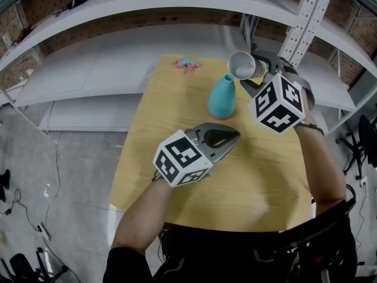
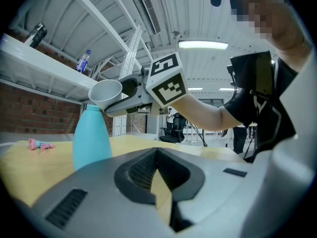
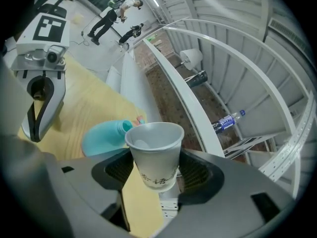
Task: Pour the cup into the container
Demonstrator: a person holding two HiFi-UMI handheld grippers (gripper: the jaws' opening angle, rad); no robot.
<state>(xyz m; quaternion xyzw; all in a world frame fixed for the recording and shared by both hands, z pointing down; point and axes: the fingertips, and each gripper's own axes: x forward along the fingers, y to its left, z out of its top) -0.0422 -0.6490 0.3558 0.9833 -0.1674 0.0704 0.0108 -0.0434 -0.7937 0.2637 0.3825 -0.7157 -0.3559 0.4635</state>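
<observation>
A teal vase-shaped container (image 1: 222, 96) stands upright on the yellow wooden table (image 1: 177, 111), toward its far side. My right gripper (image 1: 252, 74) is shut on a white paper cup (image 1: 241, 65). It holds the cup tipped on its side just above and right of the container's mouth, the open rim facing the container. In the right gripper view the cup (image 3: 154, 152) sits between the jaws with the container (image 3: 103, 136) behind it. My left gripper (image 1: 234, 136) is shut and empty, low over the table in front of the container (image 2: 90, 139).
A small pink object (image 1: 187, 64) lies at the table's far edge. White shelving (image 1: 106, 63) curves behind the table, with a perforated metal upright (image 1: 306, 16) at the right. A water bottle (image 3: 228, 121) lies on a shelf. An office chair (image 1: 366, 140) stands at the far right.
</observation>
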